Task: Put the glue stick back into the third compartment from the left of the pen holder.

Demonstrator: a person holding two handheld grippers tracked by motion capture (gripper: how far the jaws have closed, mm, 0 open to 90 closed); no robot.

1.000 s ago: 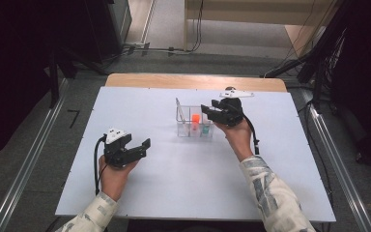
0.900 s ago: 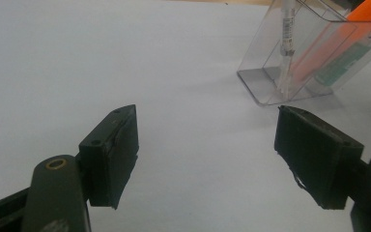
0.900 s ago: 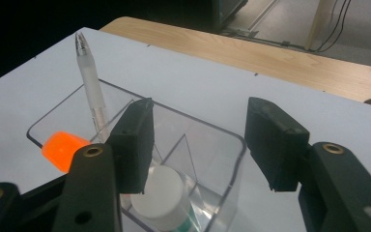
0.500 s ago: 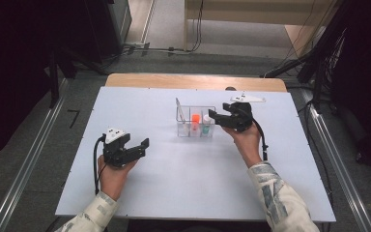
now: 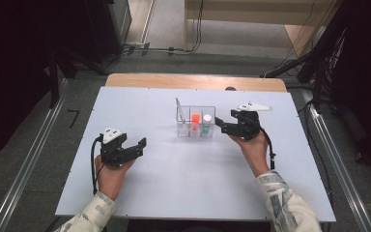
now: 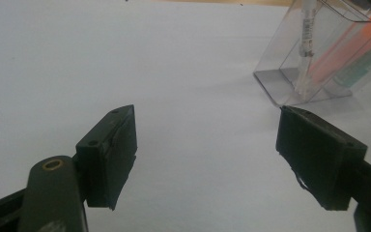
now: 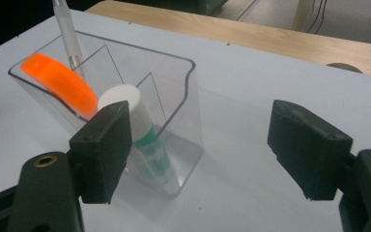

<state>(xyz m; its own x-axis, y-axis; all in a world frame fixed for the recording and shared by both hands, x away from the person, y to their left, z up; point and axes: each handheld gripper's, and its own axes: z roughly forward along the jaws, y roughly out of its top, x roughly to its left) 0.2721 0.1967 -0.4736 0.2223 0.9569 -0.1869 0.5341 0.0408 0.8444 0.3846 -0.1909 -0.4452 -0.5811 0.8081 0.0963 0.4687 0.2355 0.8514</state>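
Done: white-capped green tube (image 7: 142, 128) stands in clear plastic organiser (image 5: 196, 122), centre frame.
Right gripper (image 5: 221, 125): jaws just opened — released, empty.
Left gripper (image 5: 140, 145): open, idle.
Left: nothing evident.

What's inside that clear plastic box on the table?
The clear box holds an orange marker, a white-capped green tube and a whitish pen. The right gripper's jaw covers part of the tube.

White-capped tube (image 7: 140, 125) leaning in clear organizer (image 7: 186, 96), end compartment.
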